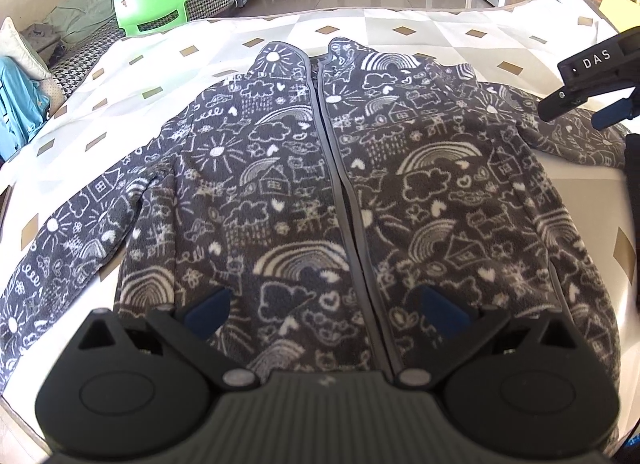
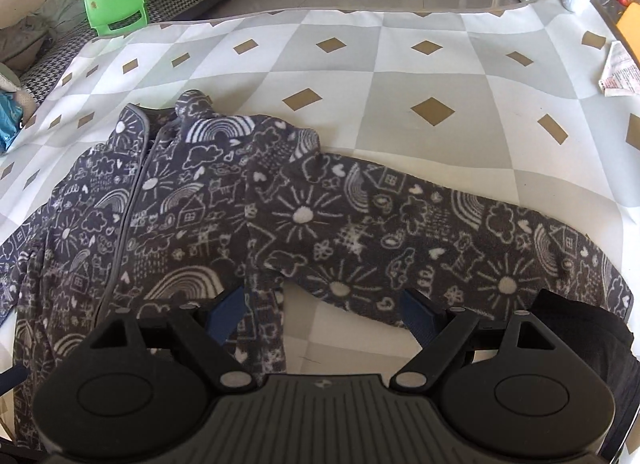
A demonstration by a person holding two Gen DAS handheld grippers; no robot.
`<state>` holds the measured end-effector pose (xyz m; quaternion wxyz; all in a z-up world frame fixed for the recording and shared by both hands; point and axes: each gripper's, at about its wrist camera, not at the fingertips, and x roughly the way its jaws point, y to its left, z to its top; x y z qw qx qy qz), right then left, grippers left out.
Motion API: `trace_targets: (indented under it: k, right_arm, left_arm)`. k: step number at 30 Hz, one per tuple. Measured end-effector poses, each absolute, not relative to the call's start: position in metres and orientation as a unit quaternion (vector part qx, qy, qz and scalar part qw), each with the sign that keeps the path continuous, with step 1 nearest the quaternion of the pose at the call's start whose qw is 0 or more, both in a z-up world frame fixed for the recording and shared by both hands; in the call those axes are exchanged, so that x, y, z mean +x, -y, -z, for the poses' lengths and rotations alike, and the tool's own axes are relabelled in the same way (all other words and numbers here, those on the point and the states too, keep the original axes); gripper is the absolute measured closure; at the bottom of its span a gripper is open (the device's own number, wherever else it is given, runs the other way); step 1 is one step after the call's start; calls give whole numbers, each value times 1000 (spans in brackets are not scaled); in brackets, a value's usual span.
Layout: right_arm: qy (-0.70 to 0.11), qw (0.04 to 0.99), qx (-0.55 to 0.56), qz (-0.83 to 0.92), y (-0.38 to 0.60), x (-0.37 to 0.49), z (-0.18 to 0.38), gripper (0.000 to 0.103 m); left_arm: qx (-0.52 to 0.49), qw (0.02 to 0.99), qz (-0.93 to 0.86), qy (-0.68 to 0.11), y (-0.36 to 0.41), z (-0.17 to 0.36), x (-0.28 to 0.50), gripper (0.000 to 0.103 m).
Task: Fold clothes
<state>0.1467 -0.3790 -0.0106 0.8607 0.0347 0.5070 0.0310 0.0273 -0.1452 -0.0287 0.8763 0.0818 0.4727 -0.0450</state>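
The left gripper [image 1: 324, 310] has its blue-tipped fingers [image 1: 208, 310] spread wide and released, nothing between them, hovering over the lower front of a dark grey fleece jacket printed with white doodles of suns, rainbows, clouds and houses [image 1: 304, 184]. The jacket lies flat, front up, on a tabletop covered by a white and grey diamond-patterned cloth with gold lozenges [image 1: 400, 30]; its grey-edged zipper line [image 1: 340, 168] runs away from between the left fingers toward the collar at the far end. One sleeve stretches out beyond the left finger, the other beyond the right finger, toward where the right gripper [image 1: 576, 104] enters at the frame edge. In the right wrist view, the right gripper [image 2: 324, 310] also has its fingers [image 2: 420, 314] apart and released, gripping nothing; they hang above the armpit area, with the jacket body under and beyond the left finger and the outstretched sleeve [image 2: 440, 232] running out past the right finger. A strip of bare cloth shows between the fingers, just below the sleeve. Far beyond the fingers, past the tabletop edge, stands a bright green plastic chair [image 2: 116, 0], and a folded paper [image 2: 618, 72] lies on the cloth well off to the right.
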Motion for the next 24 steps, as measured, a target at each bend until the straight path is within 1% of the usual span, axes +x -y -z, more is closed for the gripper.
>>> trace_targets:
  k: [13,24]
  right_arm:
    - [-504,860,49,-57,360,138,5,20]
    - [-507,853,58,-111,338,128,2,20]
  left_arm:
    - [69,874,46,-479,140,26,24,0]
    - [66,873,54,-480,144,24,20,0]
